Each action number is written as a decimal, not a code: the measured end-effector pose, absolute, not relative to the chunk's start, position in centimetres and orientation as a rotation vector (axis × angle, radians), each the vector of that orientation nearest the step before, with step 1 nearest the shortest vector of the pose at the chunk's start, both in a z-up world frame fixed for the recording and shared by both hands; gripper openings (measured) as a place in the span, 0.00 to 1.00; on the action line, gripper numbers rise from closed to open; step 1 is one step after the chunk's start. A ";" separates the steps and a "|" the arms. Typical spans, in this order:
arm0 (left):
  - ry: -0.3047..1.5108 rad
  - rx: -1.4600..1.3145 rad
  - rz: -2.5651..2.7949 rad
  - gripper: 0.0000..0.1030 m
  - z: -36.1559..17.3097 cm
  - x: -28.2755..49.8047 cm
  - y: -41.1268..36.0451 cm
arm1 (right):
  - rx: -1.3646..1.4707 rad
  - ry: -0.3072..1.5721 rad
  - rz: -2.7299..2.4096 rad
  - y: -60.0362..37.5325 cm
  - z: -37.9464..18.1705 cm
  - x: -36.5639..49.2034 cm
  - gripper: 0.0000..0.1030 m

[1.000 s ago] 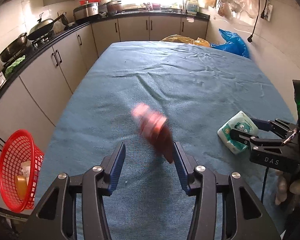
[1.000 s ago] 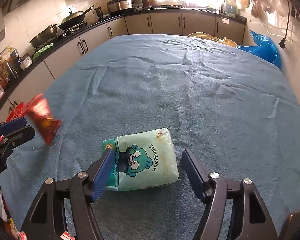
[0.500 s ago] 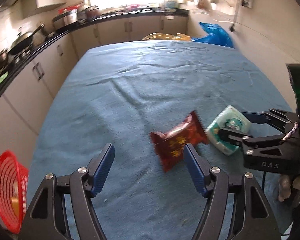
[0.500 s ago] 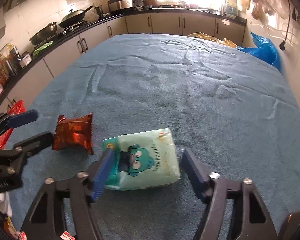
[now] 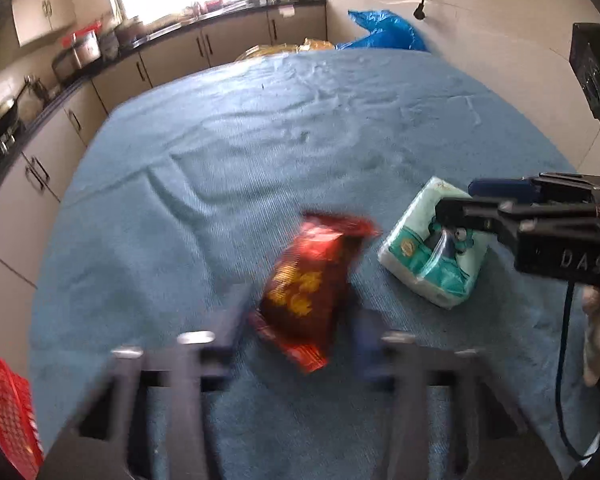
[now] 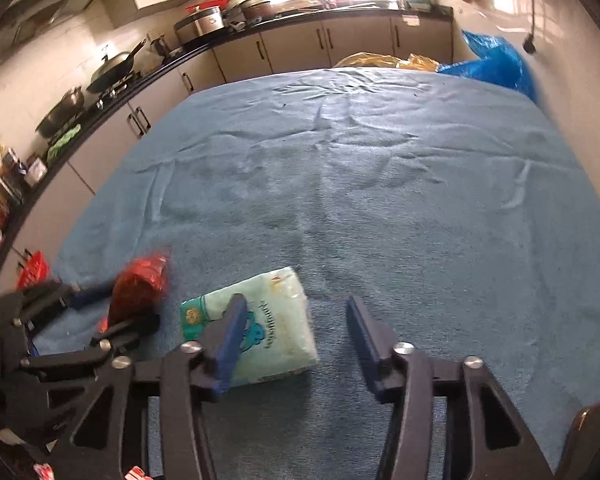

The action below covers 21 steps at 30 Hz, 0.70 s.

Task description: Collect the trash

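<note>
Low over the table (image 5: 228,168), the left hand-held gripper (image 5: 296,340) points forward, its dark arms smeared by motion blur; its blue-padded fingers stand apart on either side of the wrapper (image 5: 312,284), and whether they touch it is lost in the blur. The right hand-held gripper (image 6: 292,332) also hovers low with its jaws spread wide: its left finger lies over the pack (image 6: 260,324), the right one is over bare cloth, well clear of it. In the left view that gripper (image 5: 456,206) reaches in from the right, a black body lettered "DAS", fingertips above the pack (image 5: 432,256).

The wrapper is a glossy red-brown foil pouch with yellow print and crimped ends, lying tilted just left of the pack; in the right view it (image 6: 140,288) shows as a red blur between the left gripper's (image 6: 112,312) fingers. The pack is a soft, pillow-shaped tissue bundle in pale green-and-white plastic with a teal cartoon figure and script lettering, flat on the cloth.

A wrinkled blue terry cloth covers the table. At its near left edge hangs a red plastic mesh basket (image 5: 10,412).
</note>
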<state>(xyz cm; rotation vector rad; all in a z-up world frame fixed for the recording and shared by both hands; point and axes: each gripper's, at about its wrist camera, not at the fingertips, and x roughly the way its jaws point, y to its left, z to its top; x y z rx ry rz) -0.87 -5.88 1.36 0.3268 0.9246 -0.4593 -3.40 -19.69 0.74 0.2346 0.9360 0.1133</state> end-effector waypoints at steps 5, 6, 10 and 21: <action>0.916 0.259 -0.456 0.31 2.3 -1.9 -4.4 | 0.302 0.936 0.169 -20.5 1.3 -3.7 0.60; 0.917 0.242 -0.455 0.31 2.6 -2.4 -3.9 | 0.322 0.939 0.184 -20.6 1.5 -4.0 0.61; 0.907 0.252 -0.439 0.31 3.2 -4.5 -2.7 | 0.386 0.983 0.220 -20.5 1.2 -5.9 0.64; 0.887 0.219 -0.364 0.31 4.0 -7.8 0.2 | 0.421 1.075 0.120 -18.2 0.7 -1.7 0.70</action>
